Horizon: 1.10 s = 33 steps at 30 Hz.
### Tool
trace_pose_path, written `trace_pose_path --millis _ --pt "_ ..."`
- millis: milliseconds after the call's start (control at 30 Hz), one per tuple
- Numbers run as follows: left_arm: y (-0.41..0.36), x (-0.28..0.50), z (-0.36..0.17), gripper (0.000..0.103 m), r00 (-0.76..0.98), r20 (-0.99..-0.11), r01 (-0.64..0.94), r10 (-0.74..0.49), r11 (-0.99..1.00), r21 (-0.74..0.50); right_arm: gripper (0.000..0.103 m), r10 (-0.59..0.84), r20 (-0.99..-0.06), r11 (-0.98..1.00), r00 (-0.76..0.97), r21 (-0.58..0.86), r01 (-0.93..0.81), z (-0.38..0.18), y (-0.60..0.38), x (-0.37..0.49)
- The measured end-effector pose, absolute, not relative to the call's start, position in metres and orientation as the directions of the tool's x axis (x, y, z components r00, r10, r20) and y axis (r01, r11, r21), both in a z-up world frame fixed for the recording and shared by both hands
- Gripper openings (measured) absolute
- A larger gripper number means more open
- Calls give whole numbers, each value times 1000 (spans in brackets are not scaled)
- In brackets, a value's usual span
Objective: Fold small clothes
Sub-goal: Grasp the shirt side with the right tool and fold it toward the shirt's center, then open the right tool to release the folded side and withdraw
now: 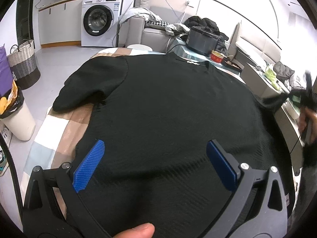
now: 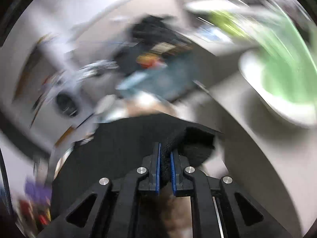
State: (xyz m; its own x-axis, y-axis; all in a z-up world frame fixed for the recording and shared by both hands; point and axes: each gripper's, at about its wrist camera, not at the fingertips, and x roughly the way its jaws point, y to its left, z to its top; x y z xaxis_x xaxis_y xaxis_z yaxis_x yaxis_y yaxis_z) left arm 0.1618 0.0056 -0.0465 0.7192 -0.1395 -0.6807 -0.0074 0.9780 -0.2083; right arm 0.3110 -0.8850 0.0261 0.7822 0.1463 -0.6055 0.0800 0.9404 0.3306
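The black knitted sweater (image 1: 168,103) lies spread flat, front side down or up not determinable, on a surface covered with a pastel checked cloth (image 1: 59,127). One sleeve is folded in over the cloth ahead and to the left of the left hand-held gripper (image 1: 155,164).

Left hand-held gripper: jaws wide apart, blue ribbed pads (image 1: 89,166) clear of each other. Both fingers stand over the near hem of the sweater, with the fabric lying between and beneath them. Nothing is clamped. A fingertip of the holding hand (image 1: 138,230) shows at the bottom edge of the left wrist view.

Right hand-held gripper (image 2: 165,154): jaws nearly shut, with a thick fold of the black knit pinched between the two blue pads. The clamped part is a sleeve cuff (image 2: 198,146), its open end just ahead and to the right of the fingertips. In the left wrist view this gripper appears blurred at the far right, with the sleeve stretched towards it from the sweater's body, raised off the surface.

The right wrist view is heavily motion-blurred; background detail there cannot be read reliably.

Beyond the left hand-held gripper, well past the sweater: a white front-loading washing machine (image 1: 101,21) and a grey sofa (image 1: 154,33).
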Motion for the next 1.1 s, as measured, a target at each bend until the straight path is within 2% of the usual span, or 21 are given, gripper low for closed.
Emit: trace_pose_path --millis 100,133,200,233,300,367,567,633,733,900,1033,1100 --pt "11 159 -48 102 721 -681 -25 -125 978 -206 9 345 -547 939 763 201 -280 57 -808 321" --pt "13 158 -49 102 721 -682 -31 -120 978 -205 9 425 -558 900 712 176 -399 59 -779 322" --pt "14 158 -50 102 719 -686 -40 -113 978 -203 18 509 -632 824 584 163 -543 47 -736 325" --pt "15 158 -50 102 719 -686 -43 -112 978 -205 29 510 -667 807 543 152 -571 39 -723 325" --pt "13 157 -51 102 720 -685 -42 -114 978 -206 31 485 -697 812 528 136 -567 27 -714 326" --pt "12 158 -50 102 722 -682 -35 -118 978 -206 33 484 -690 831 538 170 -530 23 -724 325" --pt "3 158 -43 102 731 -664 -1 -158 972 -233 37 342 -678 937 651 192 -292 35 -784 300" --pt "0 157 -37 102 738 -654 10 -168 971 -239 48 306 -656 952 690 192 -239 47 -796 288" --pt "-3 153 -23 102 751 -632 29 -193 965 -260 50 286 -618 957 733 217 -190 73 -814 257" --pt "16 143 11 102 783 -582 26 -222 945 -325 61 264 -615 962 743 222 -158 117 -816 213" --pt "55 140 36 102 810 -549 -29 -206 921 -388 86 250 -594 959 765 258 -113 150 -799 176" --pt "77 141 48 102 817 -545 -63 -190 909 -411 88 261 -597 951 758 295 -95 165 -791 165"
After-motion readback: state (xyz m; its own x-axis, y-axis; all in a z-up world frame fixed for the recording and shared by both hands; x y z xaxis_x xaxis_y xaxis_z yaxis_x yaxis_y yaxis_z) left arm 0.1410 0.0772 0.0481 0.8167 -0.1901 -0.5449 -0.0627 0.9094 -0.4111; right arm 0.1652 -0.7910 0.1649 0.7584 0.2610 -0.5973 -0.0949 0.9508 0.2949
